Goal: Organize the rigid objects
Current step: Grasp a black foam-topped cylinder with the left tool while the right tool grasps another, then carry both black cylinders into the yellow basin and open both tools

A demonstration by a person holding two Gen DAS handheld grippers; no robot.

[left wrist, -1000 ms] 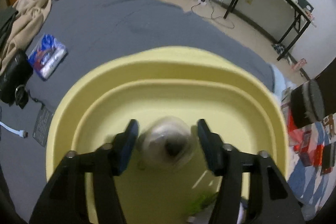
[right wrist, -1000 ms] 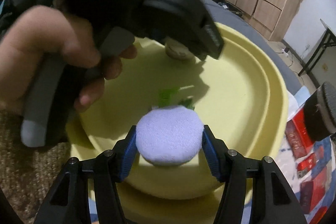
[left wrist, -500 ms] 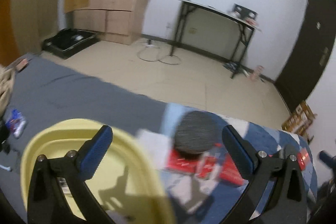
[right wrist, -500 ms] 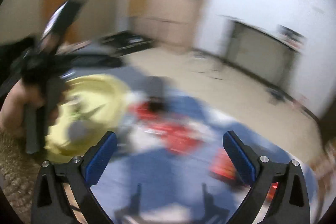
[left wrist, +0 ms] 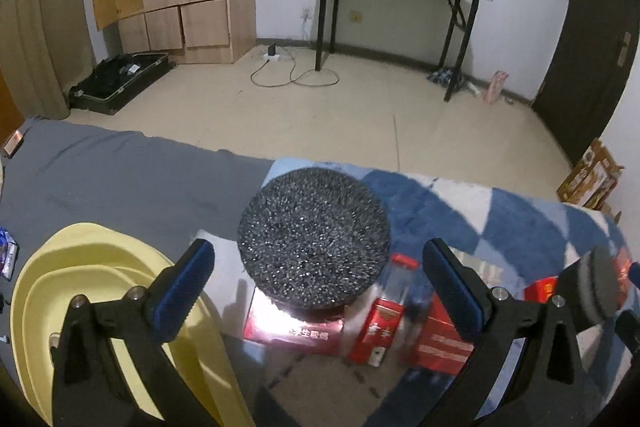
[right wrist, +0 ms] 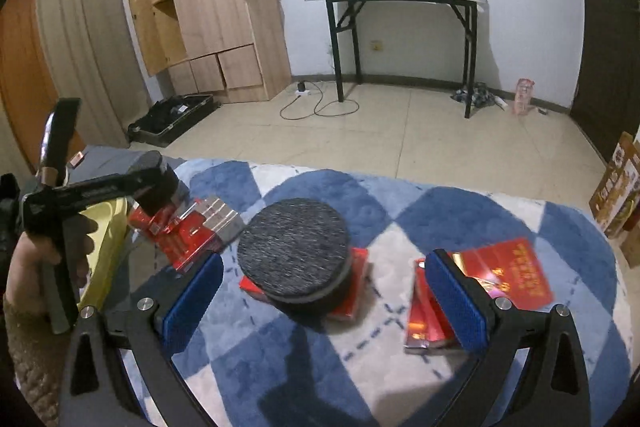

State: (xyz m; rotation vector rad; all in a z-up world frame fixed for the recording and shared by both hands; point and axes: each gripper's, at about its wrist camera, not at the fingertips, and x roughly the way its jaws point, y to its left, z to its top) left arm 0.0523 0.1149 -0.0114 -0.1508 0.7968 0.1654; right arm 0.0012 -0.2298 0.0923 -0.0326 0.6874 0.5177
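A dark round felt-topped disc sits on a red box on the blue-and-white checked blanket; it also shows in the right wrist view. My left gripper is open and empty, just before the disc. My right gripper is open and empty, with the disc between and beyond its pads. The yellow tub lies at the left. Several red boxes lie around the disc.
A grey sheet covers the bed left of the blanket. A black-legged table and a wooden wardrobe stand across the tiled floor. An open black case lies on the floor.
Both grippers opened and left the tub. The left let go of the small jar and the right let go of the pale round pad. Both swung right to face the dark disc.
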